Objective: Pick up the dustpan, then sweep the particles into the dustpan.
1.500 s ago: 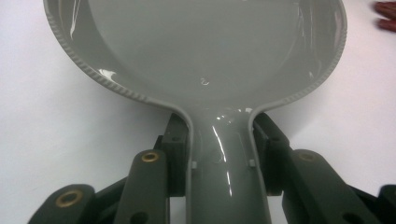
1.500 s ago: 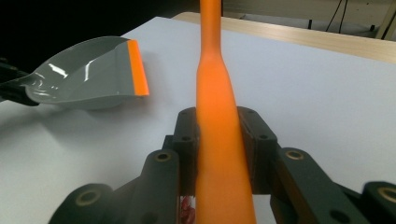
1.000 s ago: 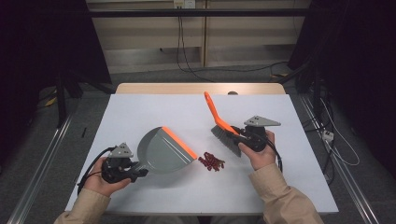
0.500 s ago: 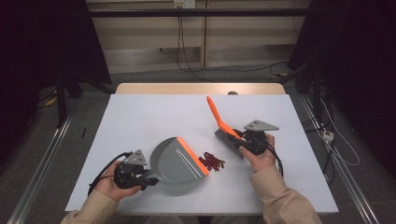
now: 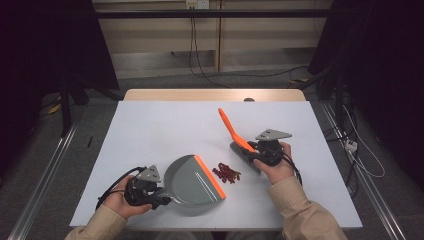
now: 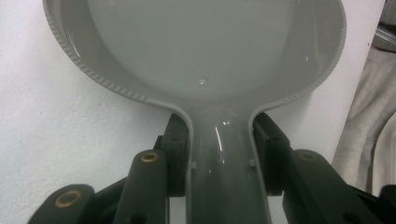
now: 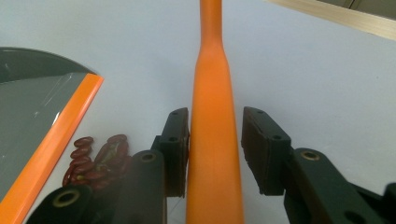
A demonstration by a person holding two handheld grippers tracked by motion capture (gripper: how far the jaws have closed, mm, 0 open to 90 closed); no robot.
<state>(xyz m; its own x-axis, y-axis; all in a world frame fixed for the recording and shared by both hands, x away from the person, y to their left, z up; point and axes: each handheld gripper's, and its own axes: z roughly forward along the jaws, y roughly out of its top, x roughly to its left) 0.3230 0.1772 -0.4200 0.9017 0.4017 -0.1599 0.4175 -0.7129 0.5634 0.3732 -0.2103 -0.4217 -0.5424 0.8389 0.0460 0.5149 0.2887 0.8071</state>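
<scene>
Moved since the earlier frames: my left gripper (image 5: 161, 196) has carried the grey plastic dustpan with the orange front lip (image 5: 196, 186) toward my side of the table and rightward, so the lip now lies just beside the small heap of dark red beans (image 5: 227, 173). My right hand has barely shifted.

Left gripper, state: jaws clamped on the dustpan's grey handle (image 6: 223, 158), one pad on each flank (a firm hold, by the look of it).

Right gripper (image 7: 215, 154), state: its jaws have just been opening. The orange-handled hand brush (image 5: 233, 131) stands between them; the left pad touches the handle, the right pad stands clear with a visible gap. I judge the grip slackened, perhaps for a re-grasp.

Meaning for the work: pan is placed to receive, beans lie between lip and brush head, nothing swept in yet. The pan's floor looks bare.

Location of items: beans on the white tabletop (image 5: 165, 130), just off the pan's lip, near the brush.

Hard to make out: the brush's head sits under my right hand and gripper; its bristles I cannot see. The pan's lip is cut off in the left gripper view. Bean count unclear.
</scene>
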